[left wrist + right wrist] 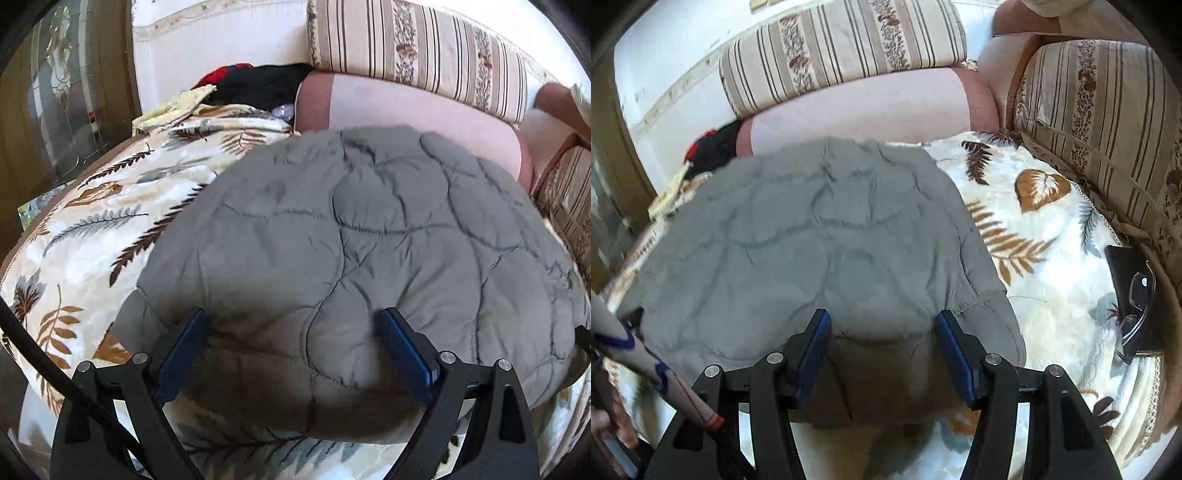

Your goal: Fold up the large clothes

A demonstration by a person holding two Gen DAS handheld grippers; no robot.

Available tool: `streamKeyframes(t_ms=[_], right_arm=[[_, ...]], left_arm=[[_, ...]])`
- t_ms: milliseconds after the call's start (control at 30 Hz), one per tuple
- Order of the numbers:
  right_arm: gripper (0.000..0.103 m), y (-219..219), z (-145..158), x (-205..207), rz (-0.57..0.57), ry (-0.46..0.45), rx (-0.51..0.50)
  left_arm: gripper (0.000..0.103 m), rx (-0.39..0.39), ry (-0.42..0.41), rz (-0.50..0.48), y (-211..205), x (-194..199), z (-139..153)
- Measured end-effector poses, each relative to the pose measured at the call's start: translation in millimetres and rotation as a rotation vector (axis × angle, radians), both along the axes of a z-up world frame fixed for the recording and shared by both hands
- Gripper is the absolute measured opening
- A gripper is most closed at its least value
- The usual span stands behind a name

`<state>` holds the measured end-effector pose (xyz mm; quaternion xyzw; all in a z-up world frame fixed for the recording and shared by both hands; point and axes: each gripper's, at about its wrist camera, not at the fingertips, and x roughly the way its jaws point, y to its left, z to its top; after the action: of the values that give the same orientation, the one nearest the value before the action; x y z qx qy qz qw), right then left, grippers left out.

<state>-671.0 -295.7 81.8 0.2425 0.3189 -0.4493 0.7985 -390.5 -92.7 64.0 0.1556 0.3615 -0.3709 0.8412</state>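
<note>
Left wrist view: the left gripper (291,354) stands with jaws wide apart over the near edge of the grey quilted garment (369,240). The padded cloth bulges between the blue pads (184,350), but I cannot tell whether they press it; no firm hold is shown. The garment lies flat on the leaf-print blanket (92,229), spreading away from the tool toward the pink cushion (424,122).

Right wrist view: the right gripper (882,354) is likewise about half open, jaws straddling the garment's near hem close to its right corner — nothing clamped. A pair of glasses (1141,310) lies well to the right.

Judgement: both tools sit at the same near edge, neither nearer; the fold would carry that edge forward, away from the person.
</note>
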Motion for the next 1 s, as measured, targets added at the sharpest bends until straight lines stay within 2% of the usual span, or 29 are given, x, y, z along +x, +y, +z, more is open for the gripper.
streamKeyframes(t_ms=[167,267,333,467,600,767,1000], right_arm=[[0.069,-13,-24,11,0.006,0.048,0.046],[0.069,-12,-24,12,0.013,0.059,0.020],[0.069,-7,-22,7,0.012,0.033,0.007],[0.069,13,-1,-5,0.015,-0.014,-0.077],[0.071,29,7,-19,-0.012,-0.009,-0.158],[0.071,15,-5,-32,-0.060,-0.042,-0.062],[0.075,-2,-25,-28,-0.049,-0.050,0.031]], left_arm=[[0.094,0.024,-0.029,-0.001,-7,-4,-7],[0.094,-0.011,-0.065,0.006,-3,-9,-8],[0.094,-0.022,-0.090,0.018,0,-14,-7],[0.094,-0.024,-0.104,0.013,9,-22,-2],[0.094,-0.020,-0.103,0.010,10,-22,-3],[0.094,-0.016,-0.114,0.015,8,-23,-5],[0.095,-0.013,-0.119,0.012,7,-22,-5]])
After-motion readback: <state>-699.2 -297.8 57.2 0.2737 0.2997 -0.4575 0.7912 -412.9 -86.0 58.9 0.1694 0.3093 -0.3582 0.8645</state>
